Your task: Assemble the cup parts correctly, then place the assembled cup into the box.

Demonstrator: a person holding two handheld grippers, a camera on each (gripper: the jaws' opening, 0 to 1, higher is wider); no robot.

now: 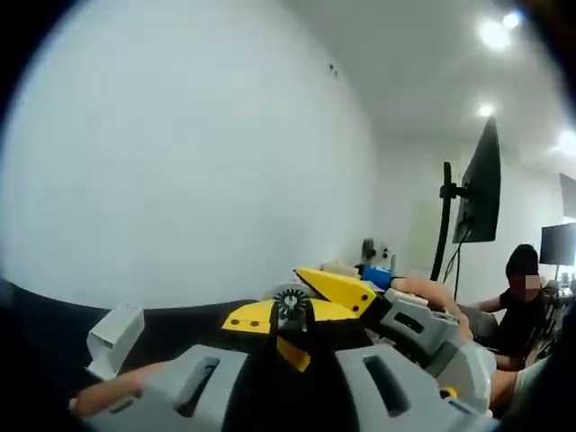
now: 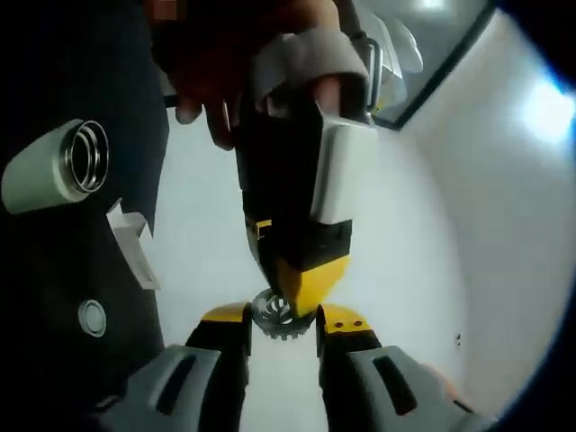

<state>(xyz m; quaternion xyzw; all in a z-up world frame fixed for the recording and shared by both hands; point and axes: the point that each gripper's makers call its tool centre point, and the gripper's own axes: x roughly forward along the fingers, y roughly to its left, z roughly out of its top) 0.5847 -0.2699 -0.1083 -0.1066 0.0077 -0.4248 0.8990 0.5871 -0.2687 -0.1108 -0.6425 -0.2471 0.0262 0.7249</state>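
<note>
**A:** Honestly, half of this is hard to read. In the right gripper view the right gripper (image 2: 284, 329) comes up from 6 o'clock with grey bodies and yellow-and-black tips. A little dark toothed wheel (image 2: 274, 315) sits right in the gap. The left gripper (image 2: 304, 277) drops in from 12 o'clock, a hand (image 2: 270, 63) wrapped round it, its yellow tip touching or just over that wheel. I can't tell which gripper is actually pinching it, or whether either one is closed.

**B:** Same here. In the left gripper view the yellow tips all bunch up around the wheel, so it's no clearer. Where's the cup?

**A:** The cup body (image 2: 49, 171) is at 9 o'clock in the right gripper view, well apart from both grippers. It's a pale green cylinder lying on its side on the dark table (image 2: 54, 279), with its shiny ringed metal mouth facing us. A small pale round part (image 2: 92, 317) lies flat near 8 o'clock. Between them is a white folded cardboard piece (image 2: 135, 243), partly cut off by the table edge, so I can't say if it's the box.

**B:** Any room to move?

**A:** Plenty. There's a plain white wall (image 1: 180, 144) behind everything. A monitor (image 1: 481, 184) on a stand and a seated person (image 1: 522, 310) are far off at 3 o'clock.
</note>
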